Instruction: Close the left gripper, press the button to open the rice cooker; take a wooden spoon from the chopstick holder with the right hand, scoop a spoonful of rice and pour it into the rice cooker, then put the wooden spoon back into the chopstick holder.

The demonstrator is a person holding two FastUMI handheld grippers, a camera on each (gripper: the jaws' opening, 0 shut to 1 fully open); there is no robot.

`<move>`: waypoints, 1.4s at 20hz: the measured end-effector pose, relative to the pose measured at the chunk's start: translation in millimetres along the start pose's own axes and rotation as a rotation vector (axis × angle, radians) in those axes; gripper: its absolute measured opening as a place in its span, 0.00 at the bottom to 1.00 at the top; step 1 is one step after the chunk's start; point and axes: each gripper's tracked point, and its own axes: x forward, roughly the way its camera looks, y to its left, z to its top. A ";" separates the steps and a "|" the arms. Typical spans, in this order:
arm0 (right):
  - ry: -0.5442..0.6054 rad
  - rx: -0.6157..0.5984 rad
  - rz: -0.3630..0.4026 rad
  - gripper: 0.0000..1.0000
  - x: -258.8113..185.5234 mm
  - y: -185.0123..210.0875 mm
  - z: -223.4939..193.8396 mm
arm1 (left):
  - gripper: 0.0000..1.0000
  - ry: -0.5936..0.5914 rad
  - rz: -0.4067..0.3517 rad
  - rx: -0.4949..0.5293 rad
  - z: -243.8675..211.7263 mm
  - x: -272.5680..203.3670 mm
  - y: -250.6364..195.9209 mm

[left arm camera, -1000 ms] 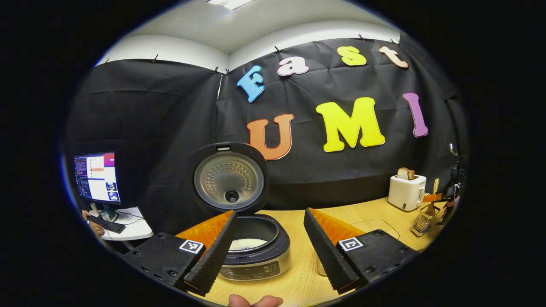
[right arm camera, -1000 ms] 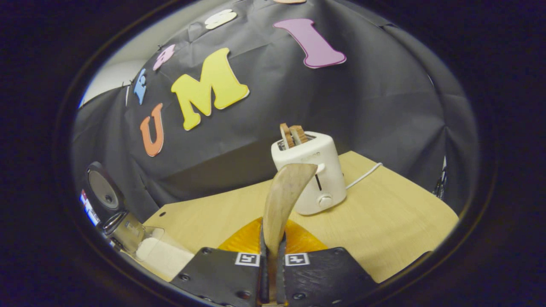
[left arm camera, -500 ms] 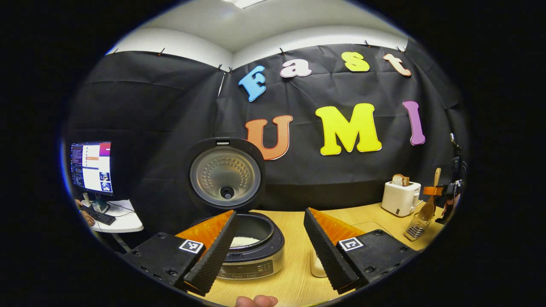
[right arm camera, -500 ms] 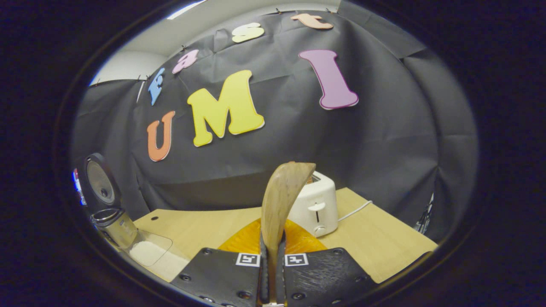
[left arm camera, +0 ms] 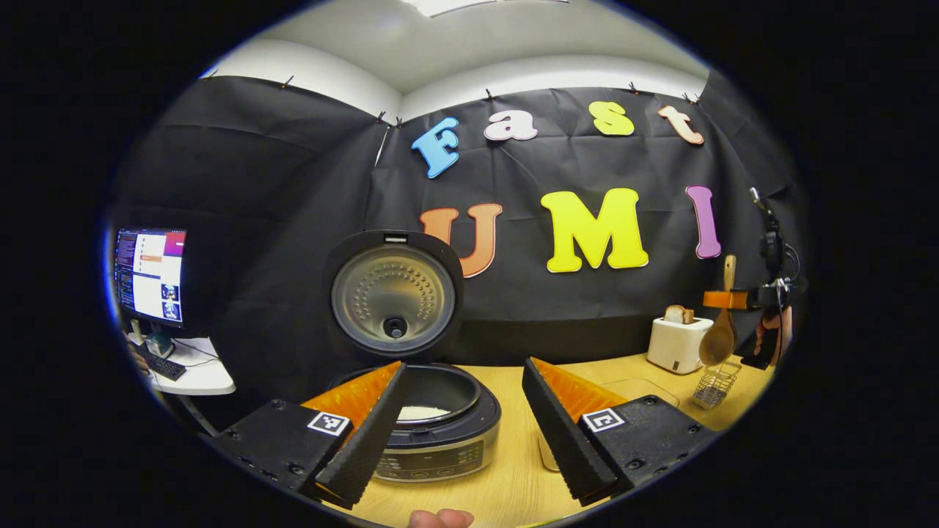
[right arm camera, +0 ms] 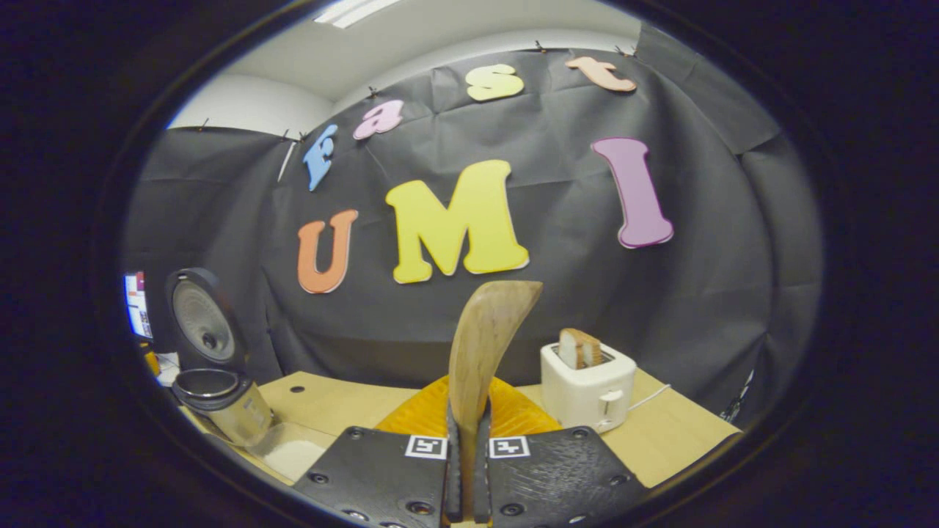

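Wooden spoon [right arm camera: 480, 345] is being held clamped between both fingers of the right gripper [right arm camera: 466, 469], bowl up in the right gripper view. In the left gripper view it is seen hanging bowl down, above the chopstick holder [left arm camera: 713, 386] and apparently clear of it, near the toaster [left arm camera: 675, 343].

Step in hand, as judged: spoon is being carried over to the rice. Grip is being kept tight on the handle; spoon should be swung low and level toward the clear rice container [right arm camera: 290, 451] beside the rice cooker [left arm camera: 433, 433].

Cooker lid [left arm camera: 394, 293] is standing open, white rice showing in the pot. Left gripper [left arm camera: 458, 429] is being held with jaws spread, empty, straddling the cooker front.

Open tabletop [right arm camera: 345, 403] is lying between toaster and cooker; the path looks clear. Raised lid and table edge are to be watched.
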 end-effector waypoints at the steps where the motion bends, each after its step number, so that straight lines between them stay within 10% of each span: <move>1: 0.006 -0.006 0.021 0.06 3.6 20.6 -1.7 | 0.99 -0.007 0.003 0.011 -1.2 0.4 3.6; 10: 0.118 -0.084 0.061 0.06 37.2 138.8 -69.2 | 0.99 0.005 0.053 0.070 -20.3 -14.0 44.3; 28: 0.568 -0.344 -0.053 0.06 73.1 160.4 -166.3 | 0.99 -0.028 0.059 0.068 2.1 -28.9 60.5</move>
